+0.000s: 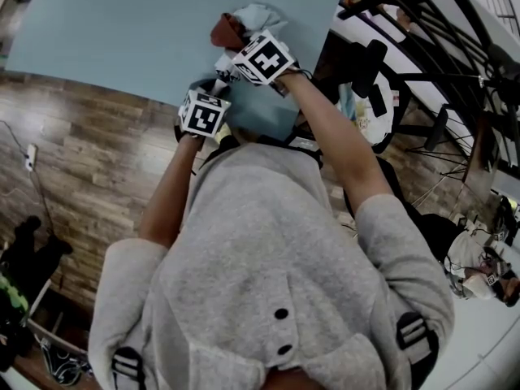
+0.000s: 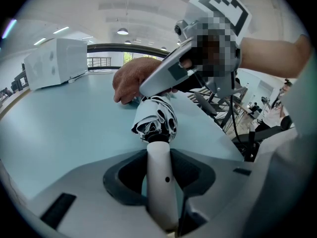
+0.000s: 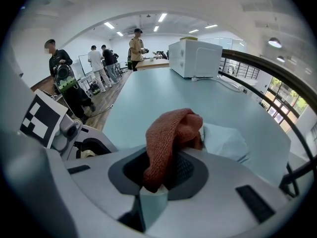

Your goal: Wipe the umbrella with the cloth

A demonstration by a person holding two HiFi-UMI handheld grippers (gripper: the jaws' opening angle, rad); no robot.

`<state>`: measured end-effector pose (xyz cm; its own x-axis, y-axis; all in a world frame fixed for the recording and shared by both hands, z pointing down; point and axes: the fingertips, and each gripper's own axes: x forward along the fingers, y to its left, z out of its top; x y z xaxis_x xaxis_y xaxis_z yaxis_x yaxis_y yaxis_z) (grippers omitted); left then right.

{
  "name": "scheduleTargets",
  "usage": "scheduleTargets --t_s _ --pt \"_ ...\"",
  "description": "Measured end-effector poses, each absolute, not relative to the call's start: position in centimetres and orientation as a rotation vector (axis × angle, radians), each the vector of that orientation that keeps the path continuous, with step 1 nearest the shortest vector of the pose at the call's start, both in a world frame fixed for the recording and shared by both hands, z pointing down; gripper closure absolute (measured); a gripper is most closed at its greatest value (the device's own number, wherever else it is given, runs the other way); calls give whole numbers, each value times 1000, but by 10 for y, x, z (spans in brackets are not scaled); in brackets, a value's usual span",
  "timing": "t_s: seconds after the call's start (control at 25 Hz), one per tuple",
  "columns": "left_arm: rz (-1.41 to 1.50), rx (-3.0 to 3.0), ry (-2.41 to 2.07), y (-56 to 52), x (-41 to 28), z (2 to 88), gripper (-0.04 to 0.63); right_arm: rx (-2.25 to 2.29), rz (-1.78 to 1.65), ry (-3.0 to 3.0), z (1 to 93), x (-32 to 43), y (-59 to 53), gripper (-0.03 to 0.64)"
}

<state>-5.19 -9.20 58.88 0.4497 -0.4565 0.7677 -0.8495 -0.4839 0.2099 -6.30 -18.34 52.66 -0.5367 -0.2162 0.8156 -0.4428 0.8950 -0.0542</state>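
Umbrella [image 2: 156, 119], folded, with a black-and-white canopy, has its white handle grasped between the jaws of the left gripper [image 2: 161, 177]. Its canopy points out over the teal worktop [image 2: 59, 128]. The right gripper [image 3: 163, 175] has its jaws clenched on a rust-red cloth [image 3: 171, 133], which the left gripper view shows at the canopy's far end.
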Motion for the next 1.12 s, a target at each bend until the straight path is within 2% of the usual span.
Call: scheduleTargets --t_s 1.12 --pt "871 2121 -1078 -96 -51 588 440 292 537 -2186 520 -52 -157 540"
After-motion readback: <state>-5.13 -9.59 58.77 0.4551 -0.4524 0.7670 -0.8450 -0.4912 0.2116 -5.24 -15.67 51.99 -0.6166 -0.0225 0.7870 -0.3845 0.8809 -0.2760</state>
